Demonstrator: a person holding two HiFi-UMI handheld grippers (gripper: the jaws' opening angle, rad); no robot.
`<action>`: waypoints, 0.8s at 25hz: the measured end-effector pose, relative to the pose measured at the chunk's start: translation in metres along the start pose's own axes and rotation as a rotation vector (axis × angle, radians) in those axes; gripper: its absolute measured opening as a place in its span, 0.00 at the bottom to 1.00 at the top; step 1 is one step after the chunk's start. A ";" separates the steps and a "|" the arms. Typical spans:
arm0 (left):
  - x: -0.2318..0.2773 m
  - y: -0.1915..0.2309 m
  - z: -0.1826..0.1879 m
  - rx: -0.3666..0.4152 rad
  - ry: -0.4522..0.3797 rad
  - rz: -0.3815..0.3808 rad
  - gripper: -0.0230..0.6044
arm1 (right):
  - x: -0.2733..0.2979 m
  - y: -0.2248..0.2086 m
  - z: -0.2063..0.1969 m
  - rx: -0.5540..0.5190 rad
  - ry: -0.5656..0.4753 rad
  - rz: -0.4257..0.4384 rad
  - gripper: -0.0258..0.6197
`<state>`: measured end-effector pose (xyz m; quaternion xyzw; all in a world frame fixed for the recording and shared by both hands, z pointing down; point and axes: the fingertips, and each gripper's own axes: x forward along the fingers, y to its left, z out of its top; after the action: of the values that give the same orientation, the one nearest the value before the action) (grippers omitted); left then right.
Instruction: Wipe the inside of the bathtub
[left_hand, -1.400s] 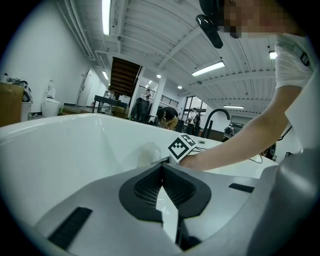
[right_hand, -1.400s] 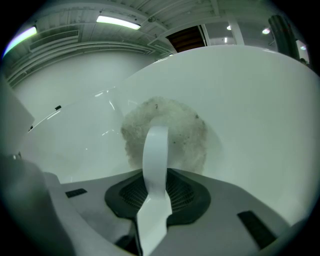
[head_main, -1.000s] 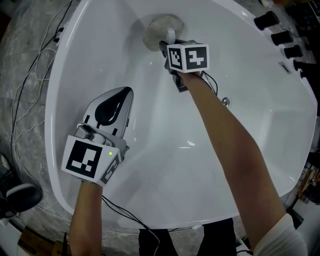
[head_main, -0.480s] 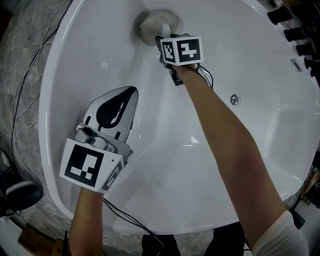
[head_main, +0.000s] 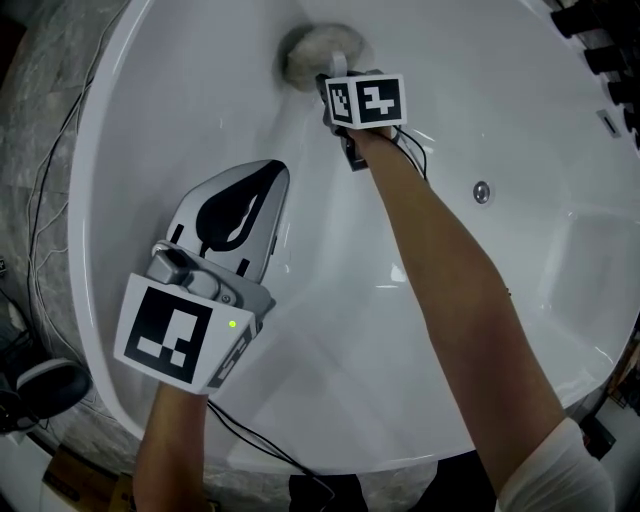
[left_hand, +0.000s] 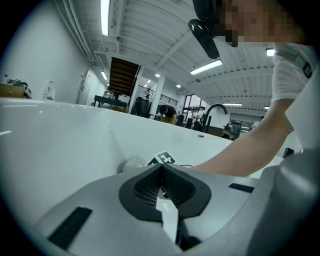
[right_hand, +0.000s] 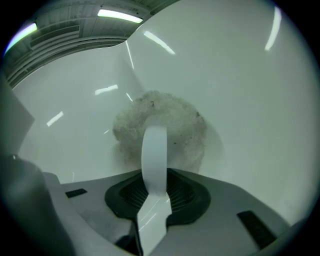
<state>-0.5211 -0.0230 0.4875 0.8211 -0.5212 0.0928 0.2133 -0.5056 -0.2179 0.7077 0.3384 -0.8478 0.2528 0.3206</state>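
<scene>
the white bathtub (head_main: 200, 90) holds no water that we can see. high on its curved wall sits a round, fuzzy grey scrub pad (head_main: 310, 50), pressed flat against the enamel. the right gripper (head_main: 333, 75) is clamped on the pad's white strap (right_hand: 154, 155). in the right gripper view the strap loops up between the closed jaws (right_hand: 155, 175), with the pad (right_hand: 165, 125) spread out just behind it on the tub wall (right_hand: 250, 75).

the left gripper (head_main: 272, 175) hangs lower in the tub, near the left wall. its jaws meet at the tip (left_hand: 161, 167) with nothing between them, and a green light (head_main: 232, 323) glows by its marker cube.

a small round metal fitting (head_main: 482, 191) sits in the tub wall to the right of the forearm. thin cables (head_main: 45, 200) trail over the grey stone surround (head_main: 30, 120). black knobs (head_main: 580, 20) stand on the far right corner. over the rim (left_hand: 60, 112) in the left gripper view we see a large hall with strip lights (left_hand: 206, 66) on the ceiling.

against the frame half a second back, the right gripper and pad lie at nearly the same spot on the upper wall. the left gripper shows a little closer to them. the green light was not showing then.
</scene>
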 end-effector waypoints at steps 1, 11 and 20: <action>0.002 -0.001 0.000 0.005 0.004 -0.003 0.05 | 0.000 -0.002 -0.002 0.005 0.003 -0.002 0.19; 0.027 -0.029 -0.002 0.040 0.021 -0.045 0.05 | -0.019 -0.044 -0.033 0.042 0.022 -0.023 0.19; 0.036 -0.051 -0.011 0.059 0.067 -0.073 0.05 | -0.045 -0.072 -0.047 0.088 0.011 -0.055 0.19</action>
<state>-0.4586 -0.0290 0.4975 0.8419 -0.4807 0.1276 0.2096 -0.4094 -0.2153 0.7227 0.3741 -0.8243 0.2829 0.3171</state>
